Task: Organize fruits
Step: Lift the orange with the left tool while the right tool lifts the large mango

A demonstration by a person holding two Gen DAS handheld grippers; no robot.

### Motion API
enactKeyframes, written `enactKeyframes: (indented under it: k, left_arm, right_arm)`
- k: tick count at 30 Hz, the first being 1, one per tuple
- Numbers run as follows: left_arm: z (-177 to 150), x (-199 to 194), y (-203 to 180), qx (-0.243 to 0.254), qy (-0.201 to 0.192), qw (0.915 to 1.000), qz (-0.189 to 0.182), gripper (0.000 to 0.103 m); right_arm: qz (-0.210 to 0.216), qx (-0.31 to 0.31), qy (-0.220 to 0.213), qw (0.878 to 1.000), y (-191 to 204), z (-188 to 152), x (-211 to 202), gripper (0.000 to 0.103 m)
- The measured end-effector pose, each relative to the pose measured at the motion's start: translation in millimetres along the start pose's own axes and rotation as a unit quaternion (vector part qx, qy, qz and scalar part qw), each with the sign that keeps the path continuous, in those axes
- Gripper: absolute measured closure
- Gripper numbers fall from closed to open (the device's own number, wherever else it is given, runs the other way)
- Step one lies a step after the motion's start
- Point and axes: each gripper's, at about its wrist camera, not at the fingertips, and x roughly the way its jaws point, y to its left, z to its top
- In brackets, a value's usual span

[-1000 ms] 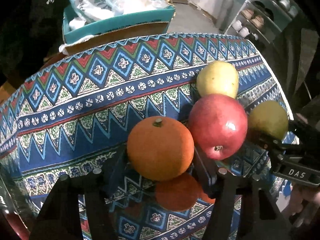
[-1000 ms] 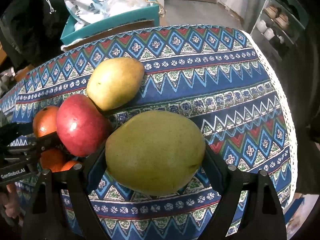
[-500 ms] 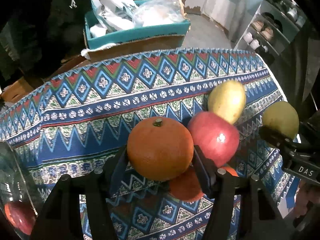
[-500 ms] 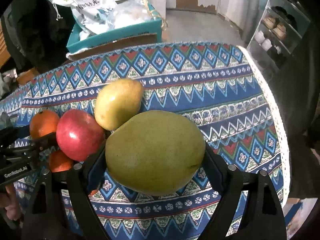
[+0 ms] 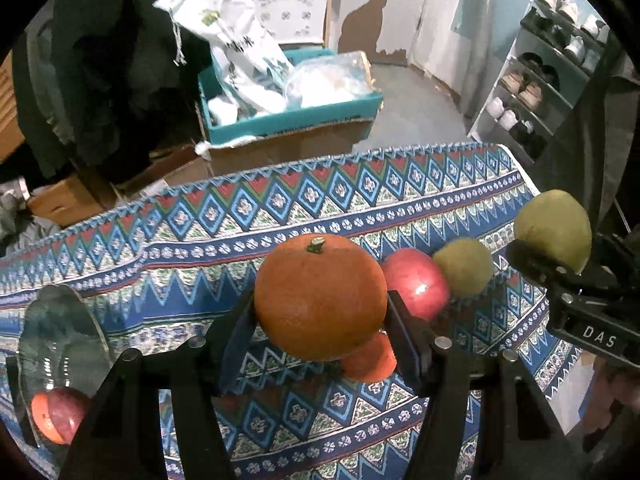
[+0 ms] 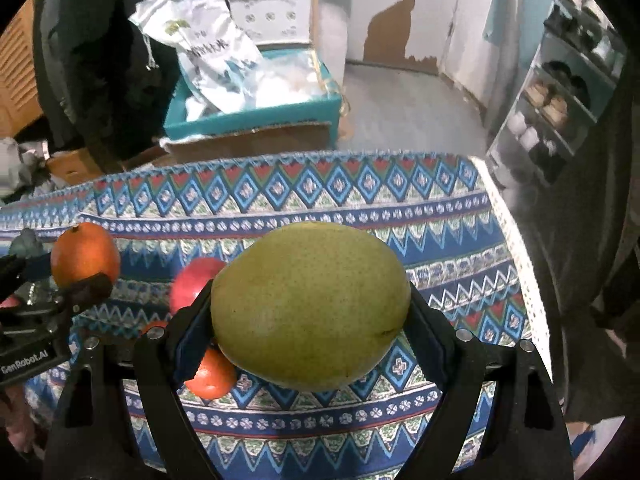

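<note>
Both grippers have fruit in them right now. The left gripper [image 5: 320, 312] is clamped on an orange [image 5: 320, 296], stem end pointing up, held above the tabletop [image 5: 200, 264], which has a blue patterned cloth [image 6: 440, 240] over it. The right gripper [image 6: 312, 320] is squeezed onto a big green pear [image 6: 310, 306], one finger on each side, also up off the cloth.

Down on the cloth there's a red apple [image 5: 416, 288] with a second, smaller green pear [image 5: 464, 266] just beside it on its right, close enough that they look like they touch. A smaller orange [image 5: 370, 358] sits in front of the apple, partly hidden behind the held orange in the left wrist view. The right wrist view shows that same small orange peeking out below the big pear, and the apple is a bit blurred behind it.

At the left edge of the left wrist view there's a clear glass bowl [image 5: 60, 344] with a red fruit [image 5: 56, 416] showing in it, can't tell exactly what kind.

Behind the tabletop is a cardboard box with a teal rim [image 6: 256, 120], stuffed with white plastic bags [image 6: 204, 52]. Off to the right is a shoe rack [image 5: 540, 80] with pairs of shoes on it.
</note>
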Motion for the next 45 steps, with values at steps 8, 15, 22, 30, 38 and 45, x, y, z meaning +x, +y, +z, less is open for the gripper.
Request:
enactKeyframes:
  k: [8,15,22,30,38,45]
  left_arm:
    - [-0.1,-32.5,6.2,-0.005,-0.033,0.9993,0.018,0.038]
    - [-1.2,-58.6,14.4,-0.019,-0.053,0.9982,0.018,0.038]
    - [-4.0,-82.3,25.5,-0.028,-0.078,0.9963,0.023,0.038]
    - [-6.7,-100.6,42.1,-0.044,-0.093,0.9942,0.030,0.038]
    - [-12.2,-109.6,61.8,-0.061,-0.100,0.9923,0.040,0.038]
    - [-17.1,-115.8,81.3,-0.076,-0.103,0.9904,0.052,0.038]
  right_arm:
    - [-0.006,-0.021,-0.038,0.999,14.4,7.4,-29.4,0.018]
    - [0.002,-0.027,-0.061,0.998,24.0,14.1,-50.8,0.018]
    - [0.010,-0.037,-0.080,0.996,37.3,19.0,-67.9,0.018]
    - [0.023,-0.050,-0.095,0.994,57.6,24.1,-80.3,0.018]
    - [0.040,-0.064,-0.101,0.992,81.0,28.4,-85.6,0.018]
    - [0.053,-0.079,-0.105,0.990,105.5,34.8,-88.2,0.018]
